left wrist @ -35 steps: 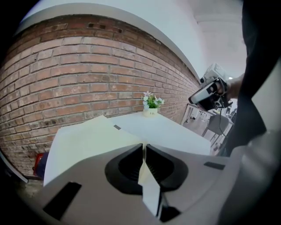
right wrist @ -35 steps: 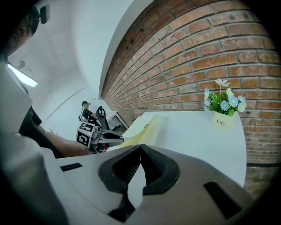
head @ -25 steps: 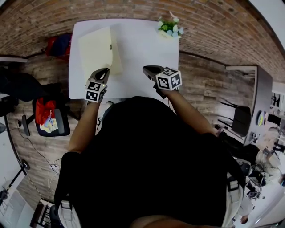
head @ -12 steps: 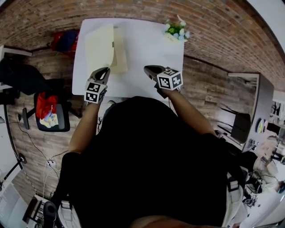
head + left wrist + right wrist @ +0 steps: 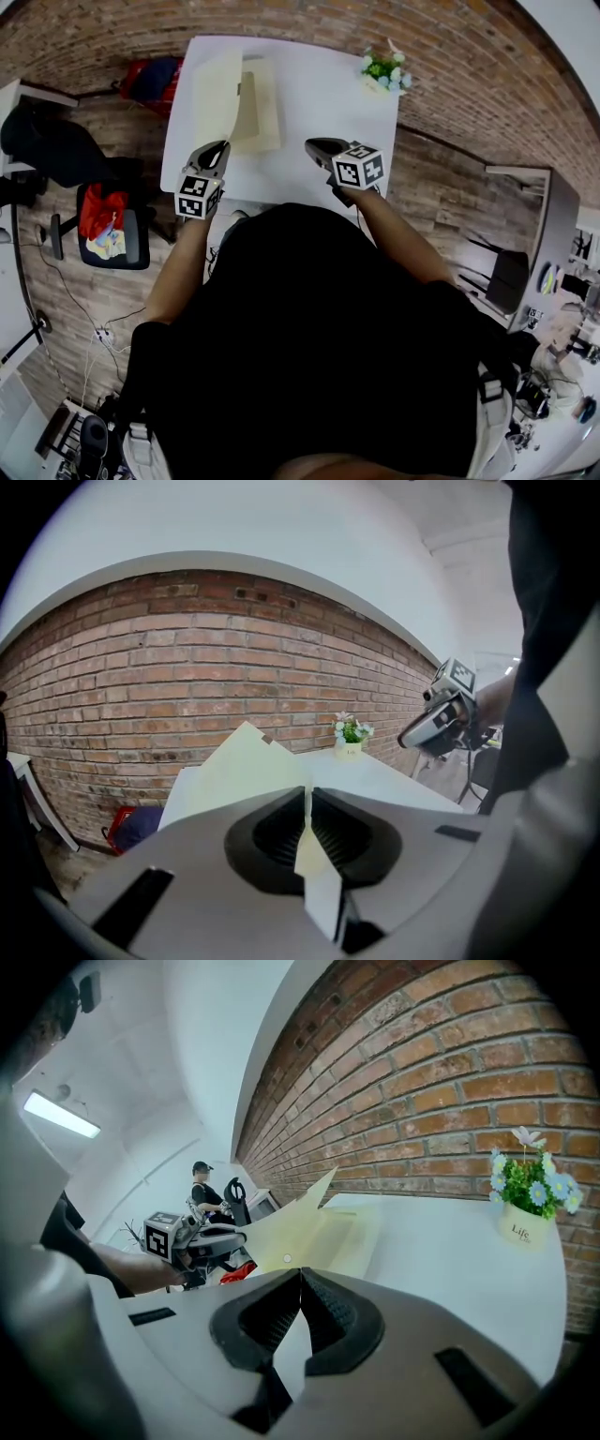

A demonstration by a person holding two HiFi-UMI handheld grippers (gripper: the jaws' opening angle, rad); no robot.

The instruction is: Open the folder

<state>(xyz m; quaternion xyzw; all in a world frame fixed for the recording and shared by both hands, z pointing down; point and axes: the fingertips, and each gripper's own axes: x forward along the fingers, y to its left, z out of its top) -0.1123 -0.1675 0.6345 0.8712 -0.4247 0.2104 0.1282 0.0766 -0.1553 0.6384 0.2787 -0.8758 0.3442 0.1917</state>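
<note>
Pale-yellow thin card folder (image 5: 260, 111) on the left half of the white bench (image 5: 323, 108), toward the far edge. Its front cover (image 5: 217, 92) is raised and stands tilted, with the lower leaf flat beside it. Folder partly open, by my reading.

Left claw (image 5: 307, 794): pressed together on the near edge of the cover, with the thin sheet running between the pads. Right claw (image 5: 300, 1275): pressed together with nothing in it, over bare bench near the front edge and apart from the folder. Small pot of flowers (image 5: 384, 70) at the far right corner, well apart.

Handling, as judged:
- Light, floppy card that bows rather than swinging as a board.
- The thin edge could slide out of the pads, or crease if pulled sideways.
- Best hold is the free edge near a corner, away from the spine.
- The lower leaf is light enough to drag along, so the idle claw could pin it.
</note>
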